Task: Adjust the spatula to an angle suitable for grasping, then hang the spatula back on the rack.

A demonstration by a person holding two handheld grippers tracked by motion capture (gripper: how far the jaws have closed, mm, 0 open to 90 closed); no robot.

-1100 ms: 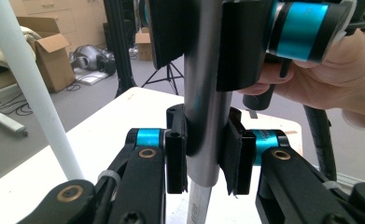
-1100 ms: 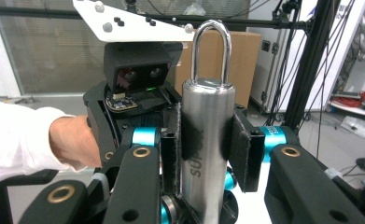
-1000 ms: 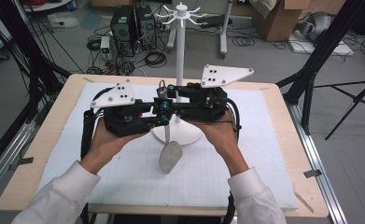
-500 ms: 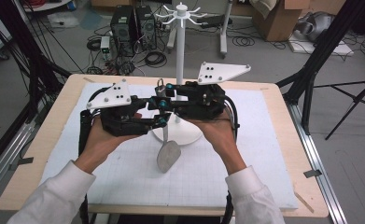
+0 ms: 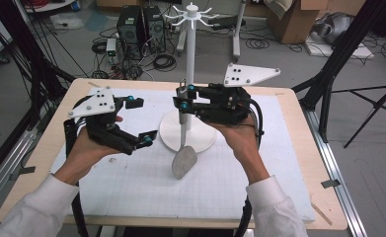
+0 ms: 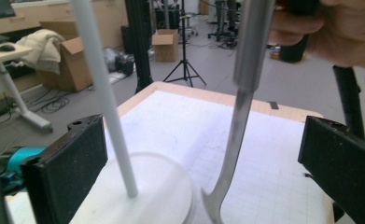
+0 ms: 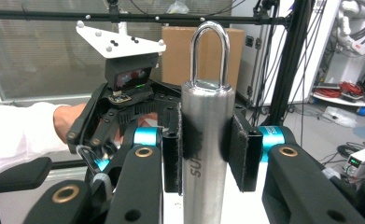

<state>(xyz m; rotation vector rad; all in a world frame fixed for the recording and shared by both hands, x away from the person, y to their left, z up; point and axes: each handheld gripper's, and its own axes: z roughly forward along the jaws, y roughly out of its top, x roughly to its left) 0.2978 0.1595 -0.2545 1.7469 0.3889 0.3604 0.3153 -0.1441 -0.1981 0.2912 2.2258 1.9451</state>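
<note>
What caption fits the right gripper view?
Right tongs clamp the steel spatula handle upright, hanging loop on top.

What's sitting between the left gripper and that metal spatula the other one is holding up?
Nothing: in the high view, bare white mat separates the open left gripper from the spatula, held by the right gripper.

A glossy brushed-metal spatula (image 5: pixel 183 148), a smooth white plastic stand (image 5: pixel 188 89), and matt gridded paper (image 5: pixel 131 182) over a wooden table (image 5: pixel 299 118).

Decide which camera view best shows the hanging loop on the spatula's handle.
The right gripper view: the loop rises large and sharp above the handle clamped in the right gripper. The high view shows it tiny; the left gripper view shows the shaft.
</note>
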